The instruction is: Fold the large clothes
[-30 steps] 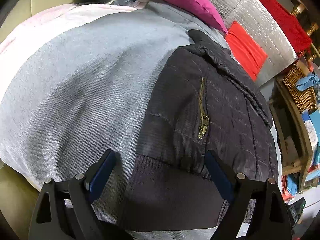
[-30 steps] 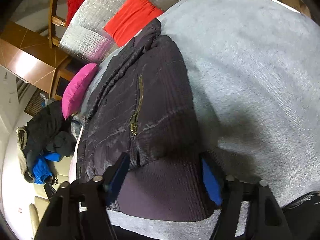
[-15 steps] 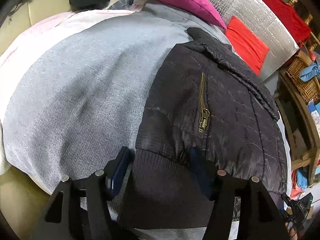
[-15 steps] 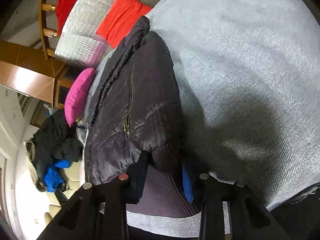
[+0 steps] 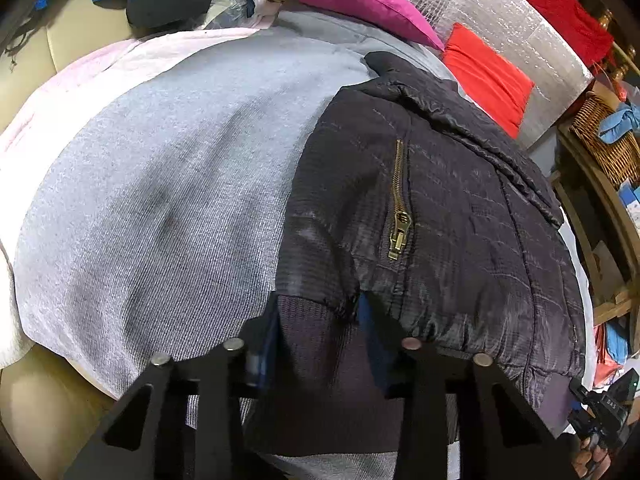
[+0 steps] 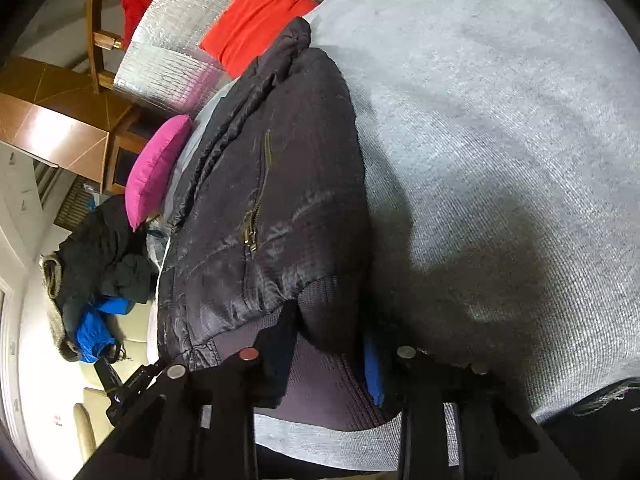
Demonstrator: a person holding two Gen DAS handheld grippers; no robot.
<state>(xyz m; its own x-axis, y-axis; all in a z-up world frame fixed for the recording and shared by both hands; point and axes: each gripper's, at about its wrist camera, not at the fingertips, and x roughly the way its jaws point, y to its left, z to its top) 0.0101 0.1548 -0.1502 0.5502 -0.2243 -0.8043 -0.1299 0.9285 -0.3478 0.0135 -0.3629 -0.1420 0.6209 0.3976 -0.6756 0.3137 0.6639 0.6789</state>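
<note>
shiny quilted jacket (image 5: 460,216) (ribbed knit hem)

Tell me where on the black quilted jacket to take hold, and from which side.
Grip the ribbed knit hem band, coming from the near edge. It lies flat and thin toward the grippers, unlike the puffy quilted body. The left gripper and right gripper jaws are closing with that band bunched between them.

The jacket (image 5: 460,208)'s ribbed hem (image 5: 320,344) hides both claw pads; its lower edge runs off-frame.
</note>
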